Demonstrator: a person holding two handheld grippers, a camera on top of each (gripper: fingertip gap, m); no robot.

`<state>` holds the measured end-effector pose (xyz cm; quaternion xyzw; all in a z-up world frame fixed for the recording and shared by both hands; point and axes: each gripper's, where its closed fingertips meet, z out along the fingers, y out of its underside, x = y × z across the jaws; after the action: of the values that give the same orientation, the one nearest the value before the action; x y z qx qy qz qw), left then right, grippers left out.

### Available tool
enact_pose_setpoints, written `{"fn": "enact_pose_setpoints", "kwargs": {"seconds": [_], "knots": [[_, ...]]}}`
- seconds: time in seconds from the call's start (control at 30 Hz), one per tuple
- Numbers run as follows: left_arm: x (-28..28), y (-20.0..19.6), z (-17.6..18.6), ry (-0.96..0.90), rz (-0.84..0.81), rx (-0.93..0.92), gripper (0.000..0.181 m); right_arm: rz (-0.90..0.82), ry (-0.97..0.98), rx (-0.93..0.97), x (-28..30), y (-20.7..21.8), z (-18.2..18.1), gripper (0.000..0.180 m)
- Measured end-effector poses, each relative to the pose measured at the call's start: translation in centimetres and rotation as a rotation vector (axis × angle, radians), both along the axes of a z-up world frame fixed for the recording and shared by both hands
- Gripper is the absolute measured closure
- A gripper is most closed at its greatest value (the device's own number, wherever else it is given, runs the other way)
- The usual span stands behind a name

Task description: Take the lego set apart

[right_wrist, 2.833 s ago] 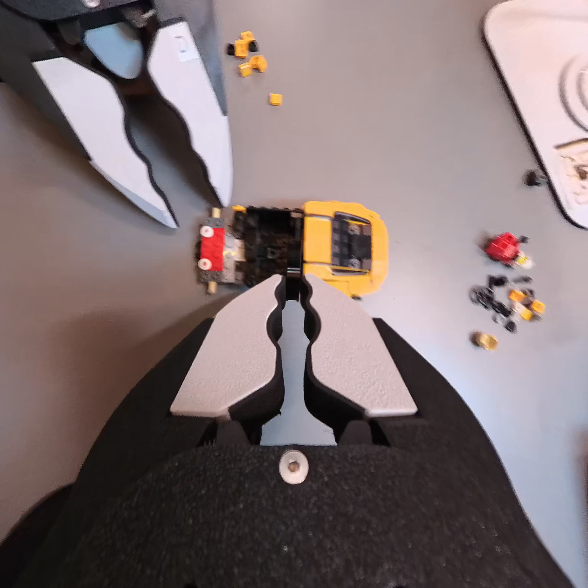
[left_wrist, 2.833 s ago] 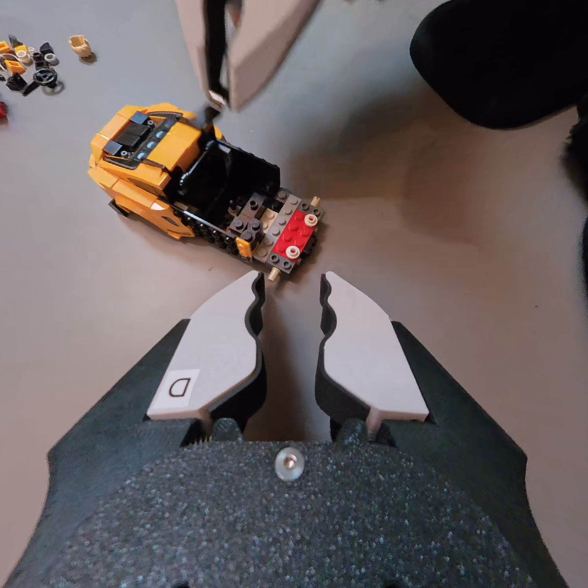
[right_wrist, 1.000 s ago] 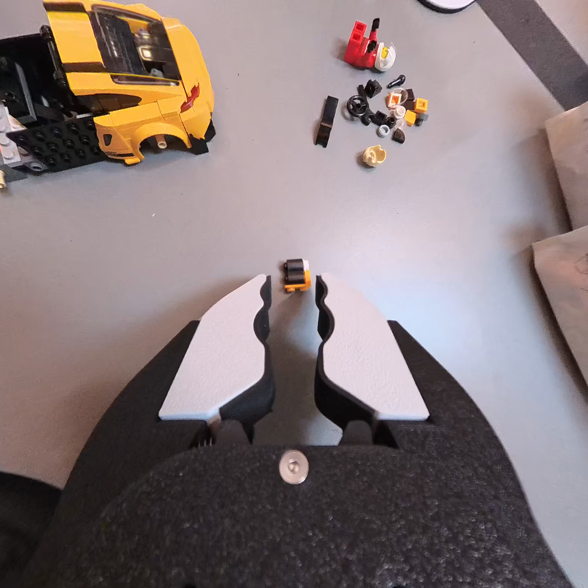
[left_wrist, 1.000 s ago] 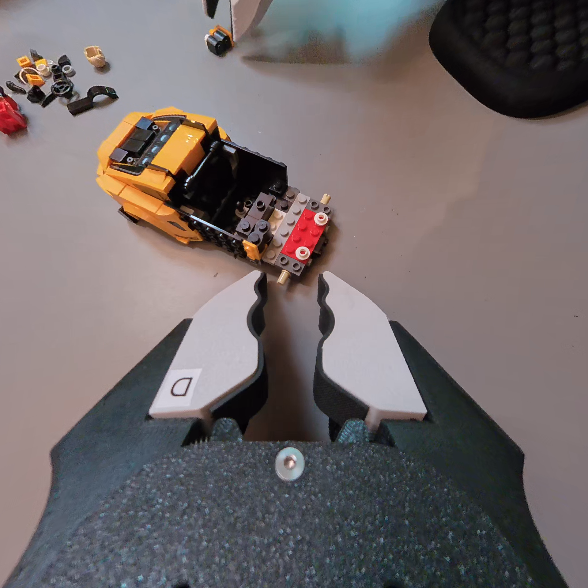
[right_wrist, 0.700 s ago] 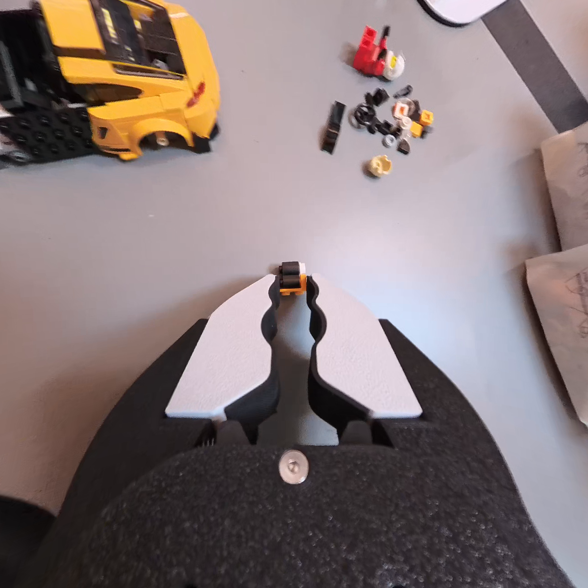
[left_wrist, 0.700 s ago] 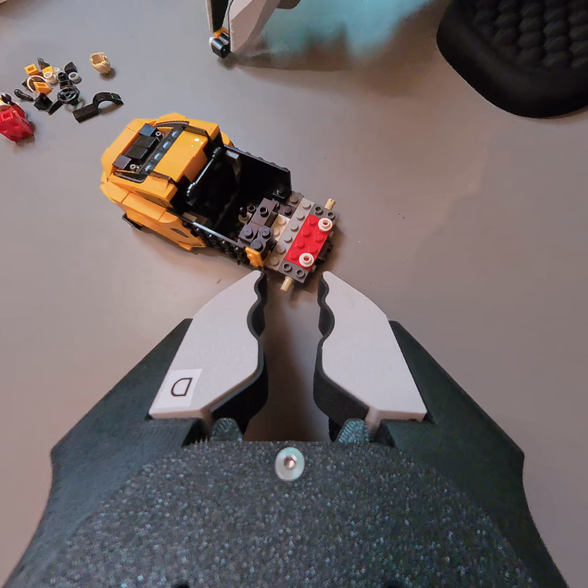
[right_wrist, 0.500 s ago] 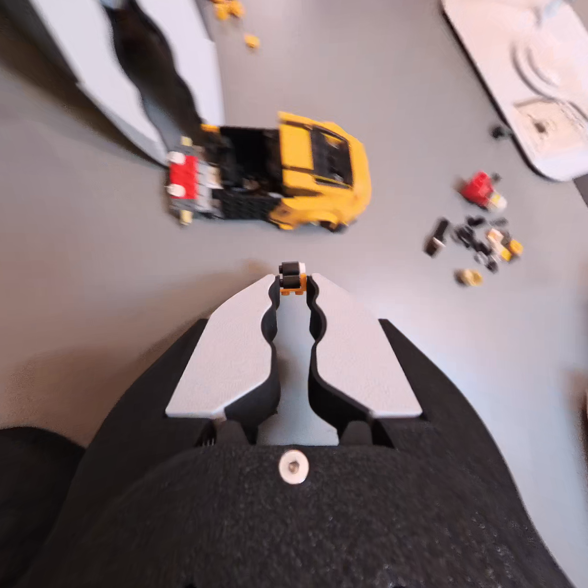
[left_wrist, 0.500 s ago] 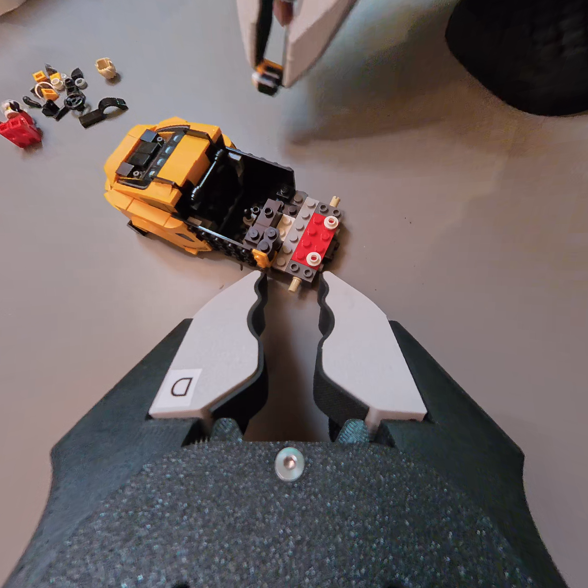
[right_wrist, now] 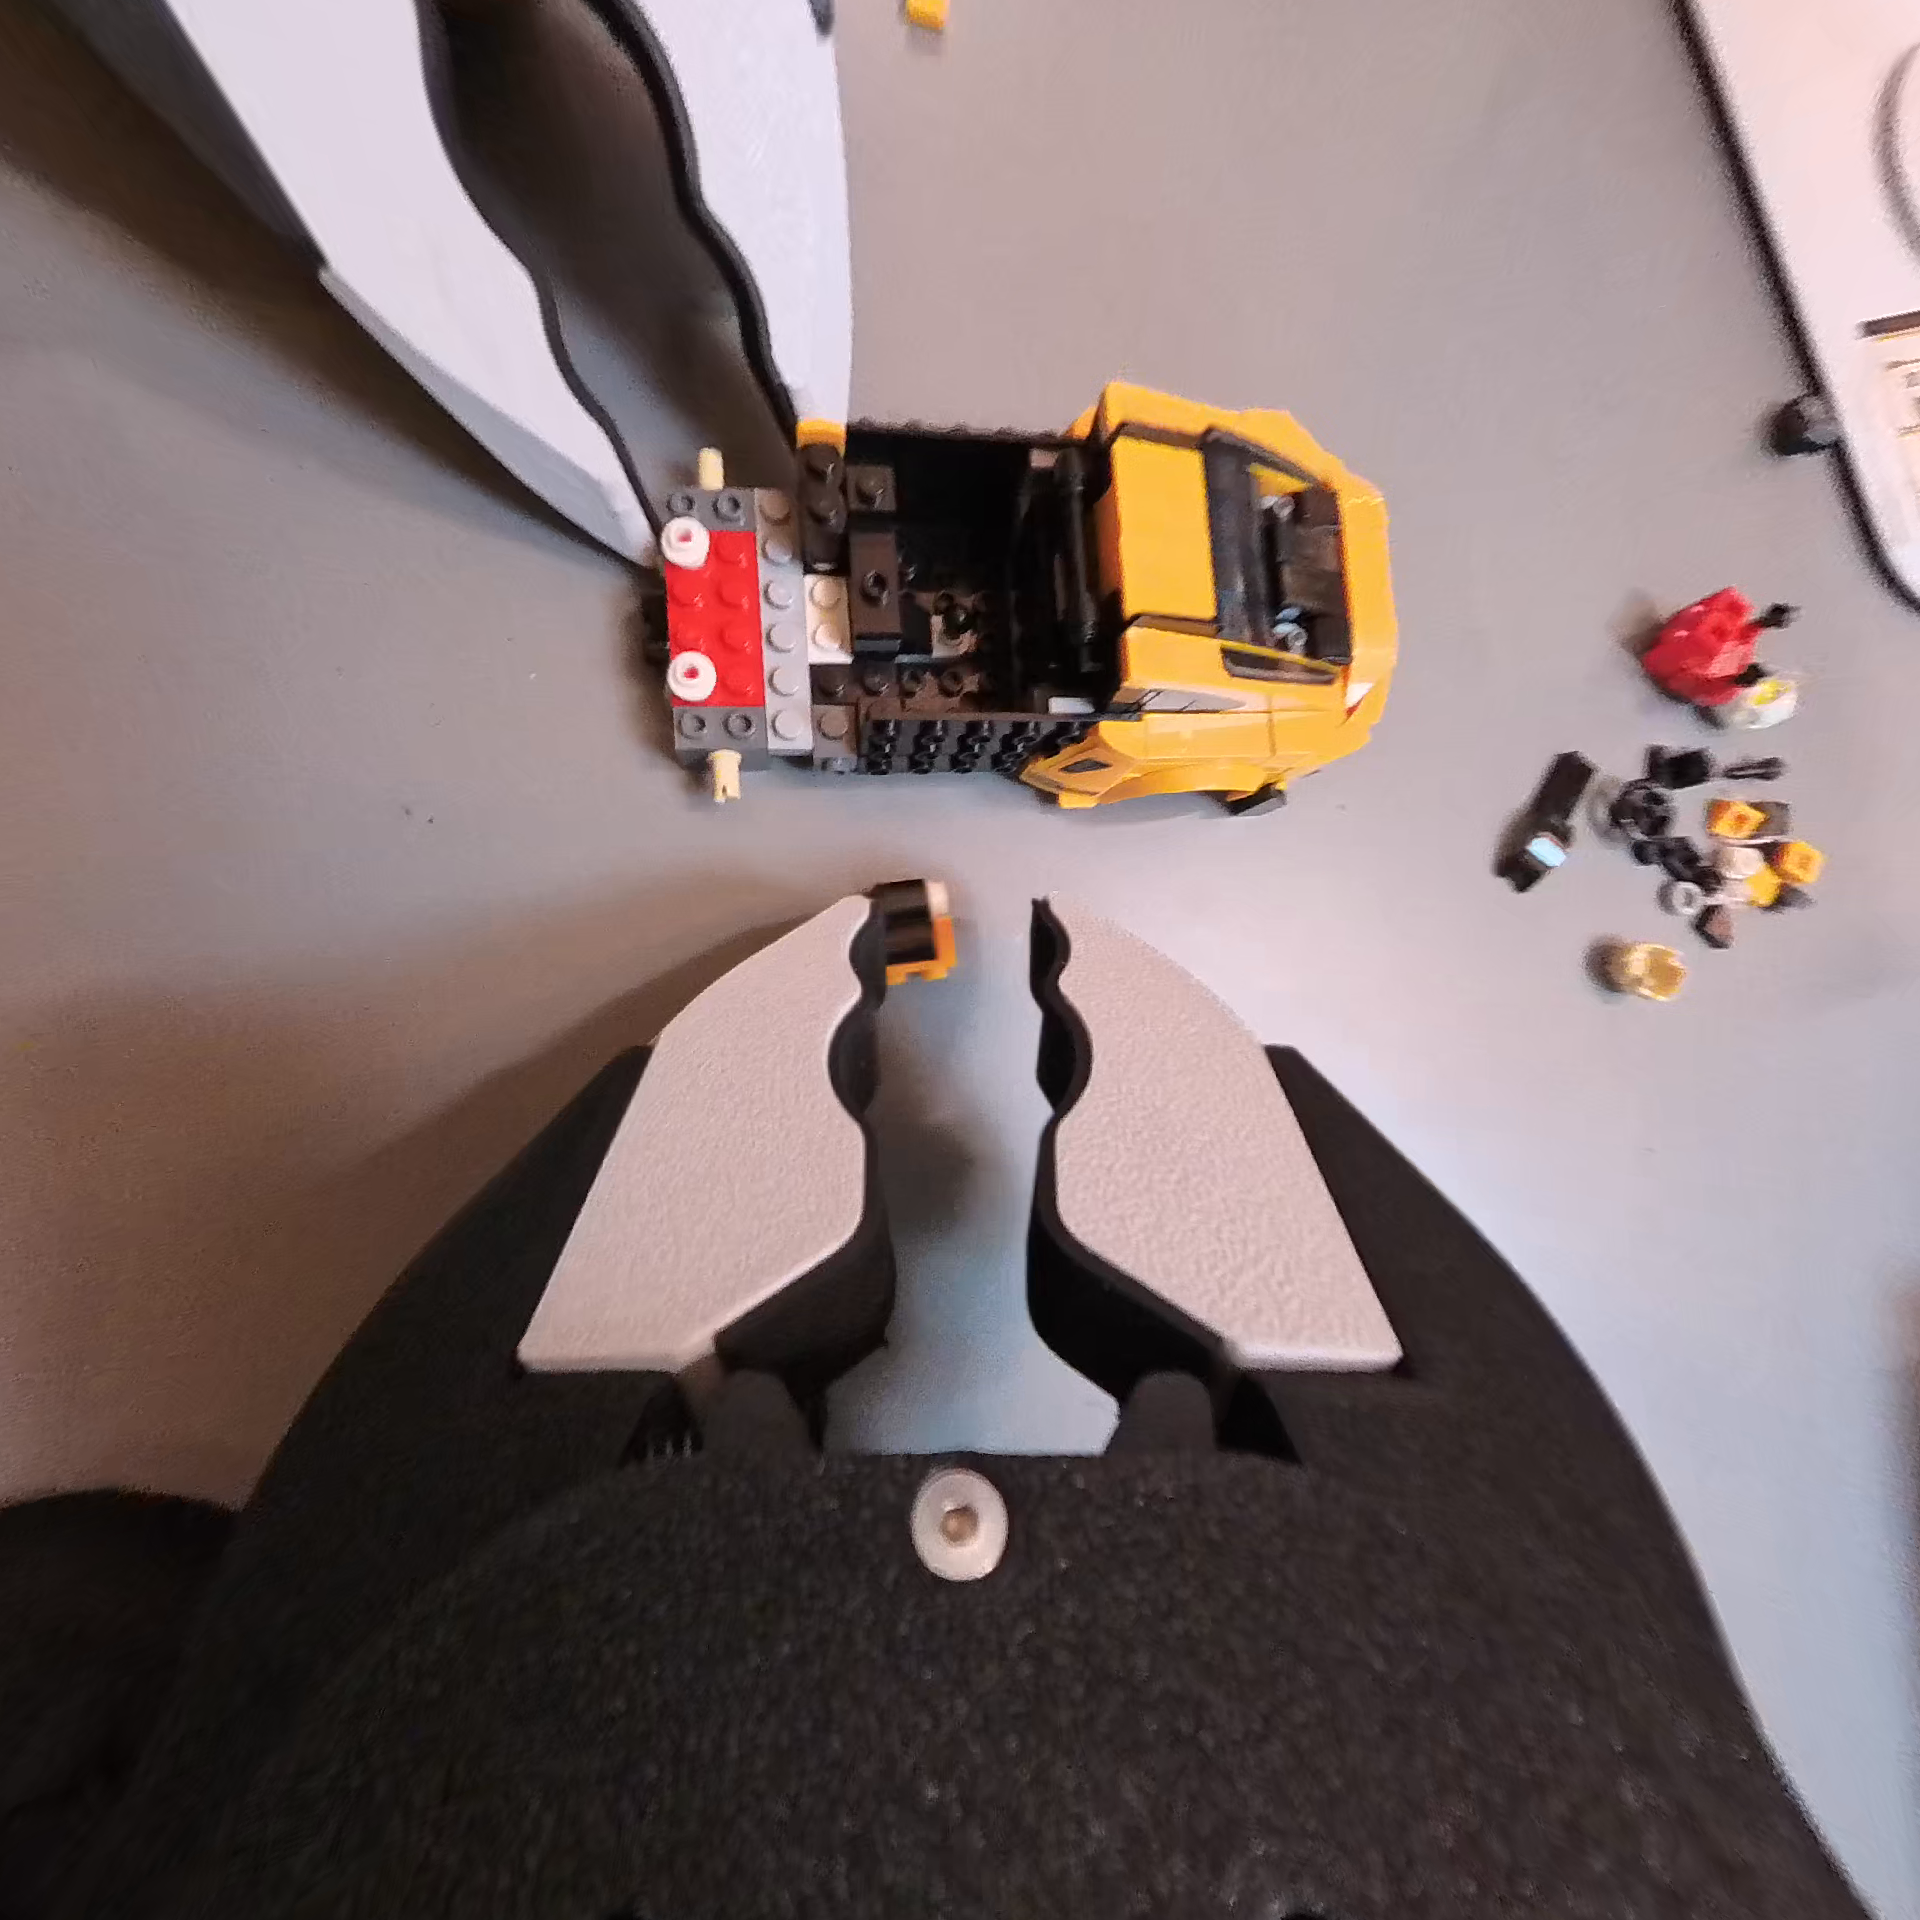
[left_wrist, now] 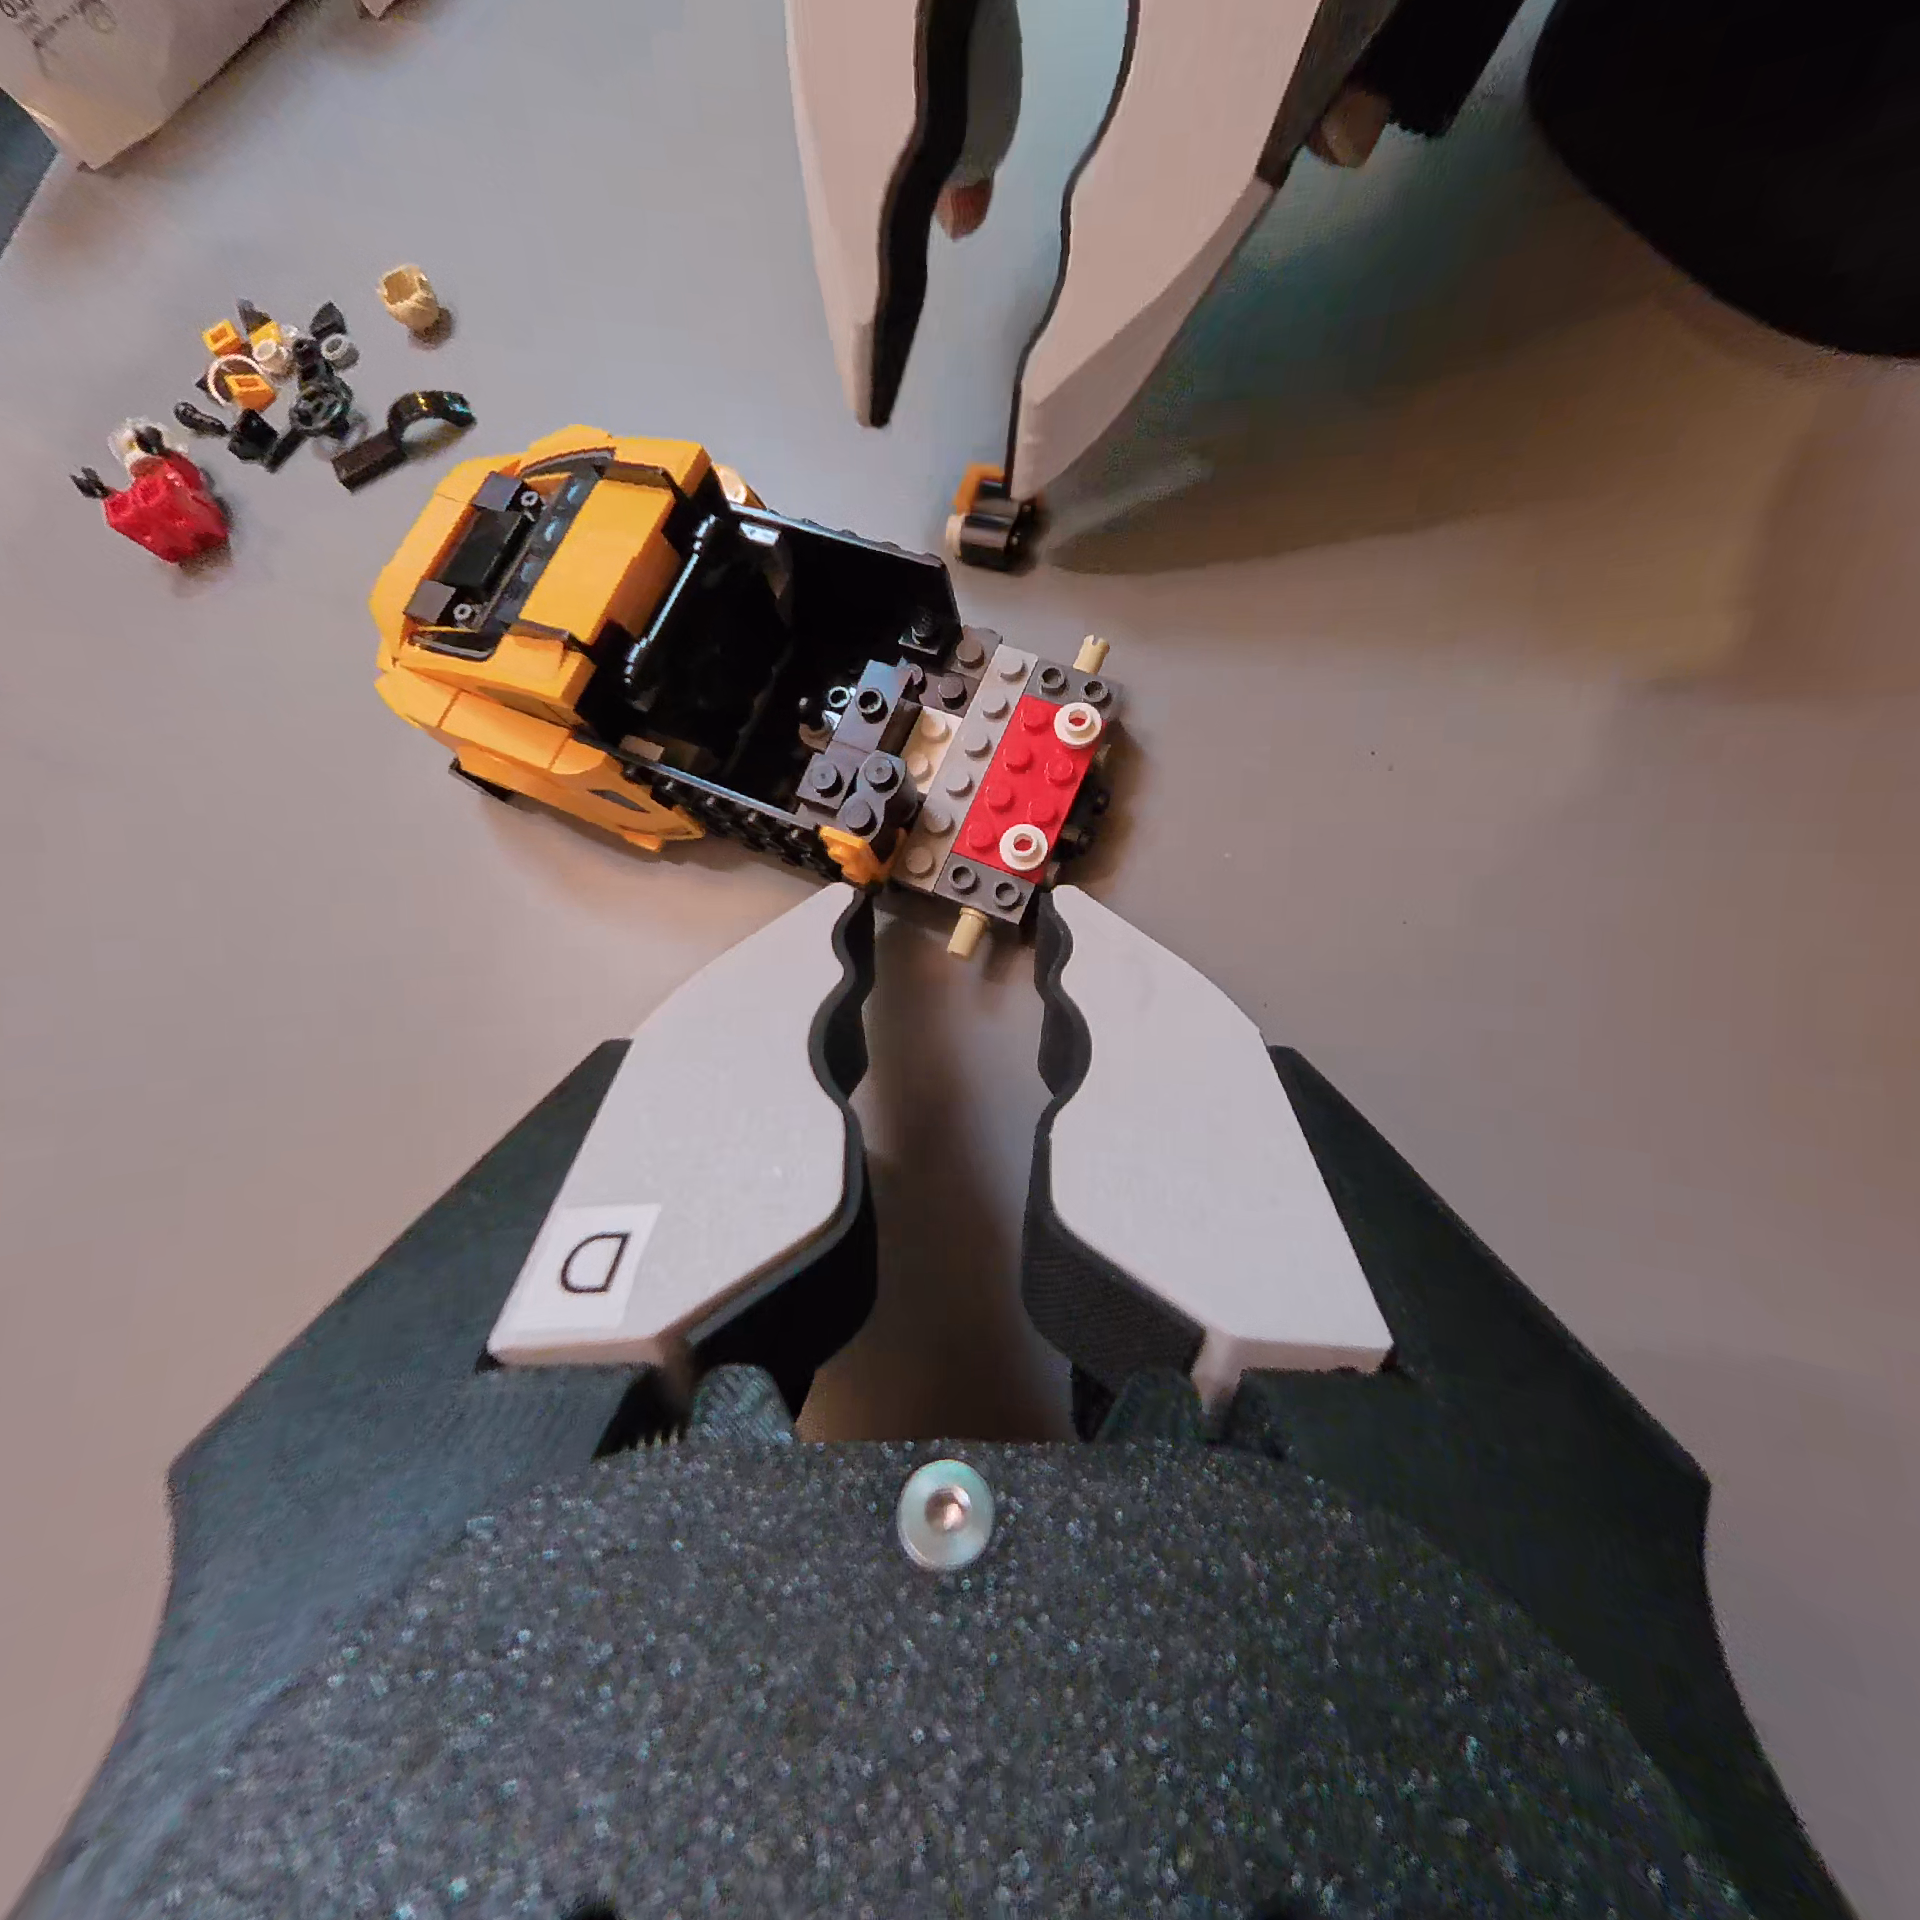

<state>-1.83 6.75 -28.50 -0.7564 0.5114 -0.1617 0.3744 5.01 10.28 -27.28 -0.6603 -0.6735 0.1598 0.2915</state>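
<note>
While both our grippers stand wide with nothing between them, the half-stripped yellow car (right_wrist: 1029, 603) lies on the grey table (right_wrist: 1247, 208), its red plate (right_wrist: 715, 613) end just ahead of our left gripper (left_wrist: 945, 914). We judge it light, rigid and prone to skid, so one gripper should brace the chassis while the other pries studs. A small black-and-orange piece (right_wrist: 914, 930) sits against the inner fingertip of our right gripper (right_wrist: 951, 920), crowding the approach; a heap of loose bits (right_wrist: 1683, 831) lies well aside.
</note>
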Motion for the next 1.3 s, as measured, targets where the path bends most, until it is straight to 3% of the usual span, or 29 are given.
{"fn": "enact_pose_setpoints", "kwargs": {"seconds": [0.17, 0.37, 0.6, 0.77, 0.97, 1.3], "knots": [[0.1, 1.7, 0.6, 0.017, 0.073, 0.093, 0.147, -0.09, 0.21, 0.089, -1.4, 2.1, 3.9, 0.152], [-0.3, 2.0, 6.0, -0.237, 0.1, 0.196, 0.145, -0.247, 0.476, 0.216, -2.4, 5.5, 10.0, 0.147], [-4.2, 3.5, 10.0, -0.387, 0.242, 0.304, 0.151, -0.341, 0.626, 0.341, -6.0, 9.4, 16.0, 0.135], [-8.3, 4.4, 12.0, -0.356, 0.346, 0.478, 0.153, -0.401, 0.666, 0.481, -11.1, 14.9, 19.5, 0.119], [-10.2, 4.6, 11.7, -0.171, 0.354, 0.627, 0.155, -0.452, 0.651, 0.531, -17.4, 21.6, 20.6, 0.108], [-9.1, 4.1, 11.2, -0.177, 0.297, 0.597, 0.156, -0.513, 0.588, 0.698, -21.6, 27.6, 21.4, 0.108]]}}
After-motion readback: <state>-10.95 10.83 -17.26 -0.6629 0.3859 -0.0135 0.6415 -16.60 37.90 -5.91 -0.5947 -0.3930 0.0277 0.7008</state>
